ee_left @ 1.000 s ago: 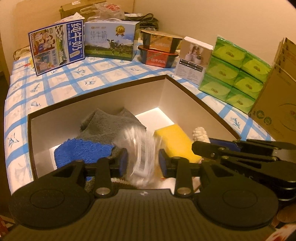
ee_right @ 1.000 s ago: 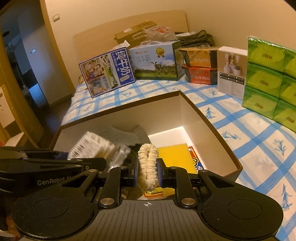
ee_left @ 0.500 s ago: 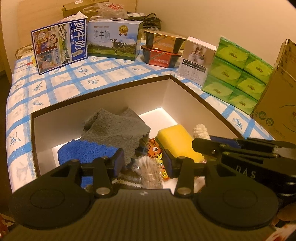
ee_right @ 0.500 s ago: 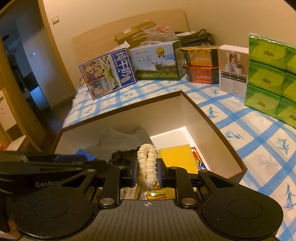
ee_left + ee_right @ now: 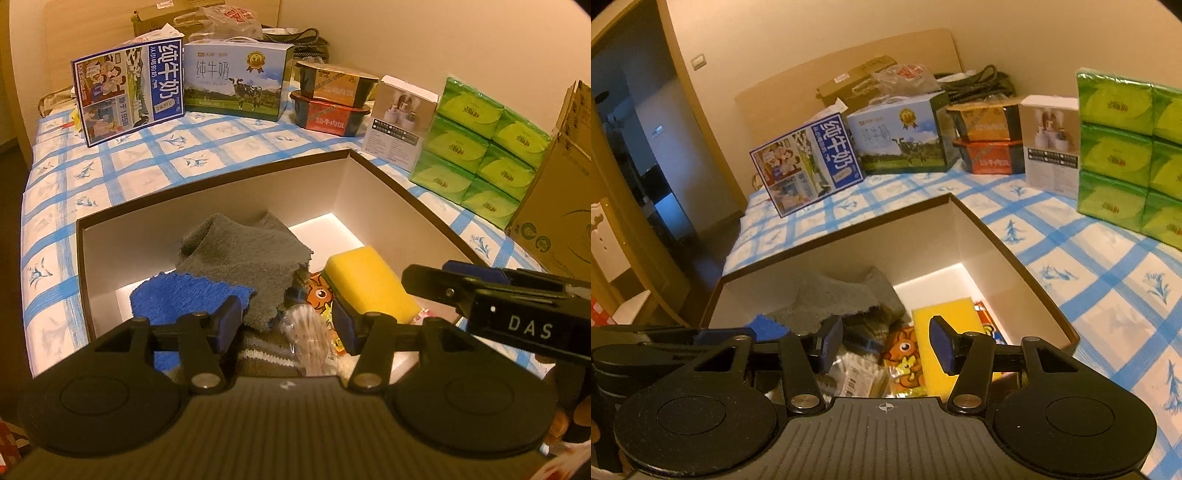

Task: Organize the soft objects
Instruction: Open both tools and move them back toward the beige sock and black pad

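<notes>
An open brown-edged box [image 5: 221,177] [image 5: 997,236] on the bed holds a grey towel [image 5: 243,254] [image 5: 831,295], a blue cloth [image 5: 177,299], a yellow sponge [image 5: 369,284] [image 5: 945,314], an orange cartoon packet [image 5: 319,293] [image 5: 903,354] and a clear bag of cotton swabs [image 5: 306,332] [image 5: 857,373]. My left gripper [image 5: 286,325] hovers over the box's near side, jaws opening, with nothing pressed between them; the swab bag lies below. My right gripper [image 5: 884,345] hangs beside it, jaws opening and empty. The fluffy cream piece is out of sight.
At the back of the blue-checked bed stand milk cartons [image 5: 236,85] [image 5: 901,136], stacked food tubs [image 5: 332,99], a white carton [image 5: 400,122] and green tissue packs [image 5: 480,155] [image 5: 1126,155]. A cardboard box [image 5: 557,199] stands at the right. A doorway [image 5: 635,177] opens at the left.
The left jaws let go of the clear swab bag, which dropped into the box. The right jaws opened and released the fluffy cream piece, which is gone from between them.
</notes>
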`<state>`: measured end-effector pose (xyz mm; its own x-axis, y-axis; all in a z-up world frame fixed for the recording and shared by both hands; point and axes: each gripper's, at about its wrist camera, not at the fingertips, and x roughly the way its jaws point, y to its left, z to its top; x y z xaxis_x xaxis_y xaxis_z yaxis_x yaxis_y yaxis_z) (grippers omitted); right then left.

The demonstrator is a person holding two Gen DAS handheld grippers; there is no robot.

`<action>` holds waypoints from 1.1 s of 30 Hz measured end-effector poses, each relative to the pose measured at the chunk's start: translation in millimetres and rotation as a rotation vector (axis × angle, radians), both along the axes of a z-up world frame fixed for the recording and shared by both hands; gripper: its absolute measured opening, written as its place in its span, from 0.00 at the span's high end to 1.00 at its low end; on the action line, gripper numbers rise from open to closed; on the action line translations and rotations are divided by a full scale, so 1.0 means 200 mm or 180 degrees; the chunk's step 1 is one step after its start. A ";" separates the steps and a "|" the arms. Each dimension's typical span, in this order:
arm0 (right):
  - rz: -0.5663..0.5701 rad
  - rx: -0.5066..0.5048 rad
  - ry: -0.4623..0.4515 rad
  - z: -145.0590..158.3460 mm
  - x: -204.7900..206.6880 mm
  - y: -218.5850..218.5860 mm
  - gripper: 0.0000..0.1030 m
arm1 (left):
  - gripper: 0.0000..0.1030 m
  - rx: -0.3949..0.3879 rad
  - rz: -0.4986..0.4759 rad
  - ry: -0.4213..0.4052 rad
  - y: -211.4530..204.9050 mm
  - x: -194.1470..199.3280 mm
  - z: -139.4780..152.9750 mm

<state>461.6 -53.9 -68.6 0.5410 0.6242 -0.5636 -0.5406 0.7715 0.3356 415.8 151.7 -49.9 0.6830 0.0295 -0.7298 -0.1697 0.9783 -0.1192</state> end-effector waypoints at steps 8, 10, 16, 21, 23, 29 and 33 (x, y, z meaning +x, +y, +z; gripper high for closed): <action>-0.0024 0.0012 0.0029 0.01 -0.06 -0.06 0.48 | 0.50 -0.0021 -0.0007 -0.0021 -0.01 -0.06 0.03; -0.0028 0.0031 0.0033 0.02 -0.08 -0.08 0.48 | 0.50 -0.0020 -0.0017 -0.0026 -0.02 -0.08 0.05; -0.0075 0.0062 0.0050 0.04 -0.17 -0.14 0.44 | 0.47 -0.0064 -0.0051 -0.0053 -0.05 -0.16 0.10; -0.0145 0.0118 0.0072 0.07 -0.28 -0.22 0.36 | 0.45 -0.0060 -0.0097 -0.0055 -0.10 -0.25 0.14; -0.0181 0.0145 0.0081 0.09 -0.32 -0.26 0.35 | 0.44 -0.0066 -0.0119 -0.0065 -0.12 -0.30 0.16; -0.0306 0.0187 0.0142 0.13 -0.47 -0.36 0.31 | 0.42 -0.0098 -0.0215 -0.0070 -0.20 -0.42 0.20; -0.0410 0.0184 0.0173 0.14 -0.58 -0.44 0.30 | 0.41 -0.0115 -0.0289 -0.0059 -0.25 -0.51 0.21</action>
<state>345.7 -141.7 -40.6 0.5884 0.5838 -0.5594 -0.4181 0.8119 0.4074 313.9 101.1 -8.2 0.6951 -0.0593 -0.7165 -0.0780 0.9845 -0.1571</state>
